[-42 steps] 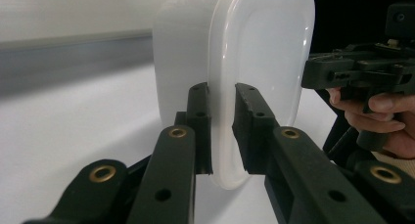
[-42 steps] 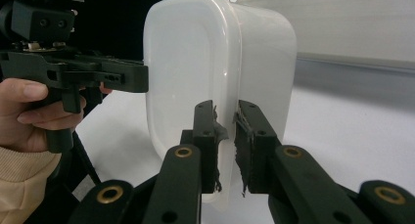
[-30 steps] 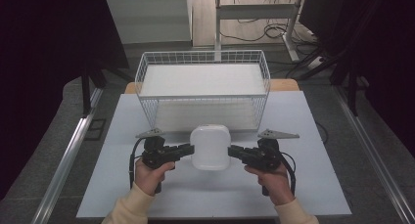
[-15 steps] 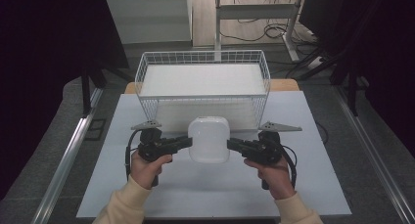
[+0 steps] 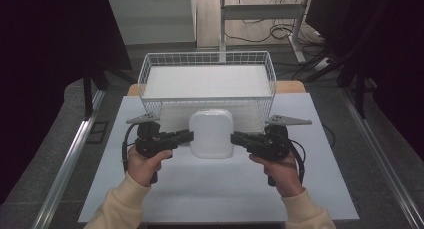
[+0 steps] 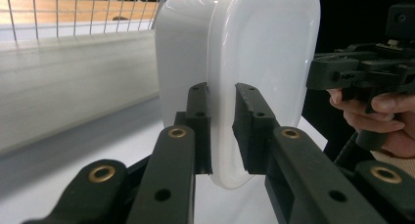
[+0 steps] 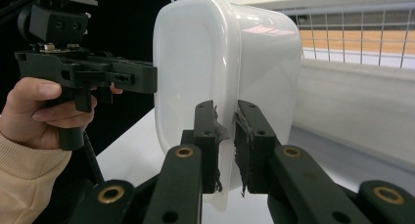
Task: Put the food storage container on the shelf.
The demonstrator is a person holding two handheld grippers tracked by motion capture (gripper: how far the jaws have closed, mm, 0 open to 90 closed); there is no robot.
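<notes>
Now that we have lifted the white container (image 5: 211,134) off the table (image 5: 220,194), it hangs higher than a second ago, our left gripper (image 5: 186,136) and right gripper (image 5: 237,137) clamping its rim at nine and three o'clock, ready for the wire basket (image 5: 207,59) at twelve.

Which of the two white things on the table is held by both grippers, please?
The white lidded container, the smaller, smooth plastic one: the left gripper and right gripper each clamp its rim from opposite sides. The wire basket behind it is untouched.
</notes>
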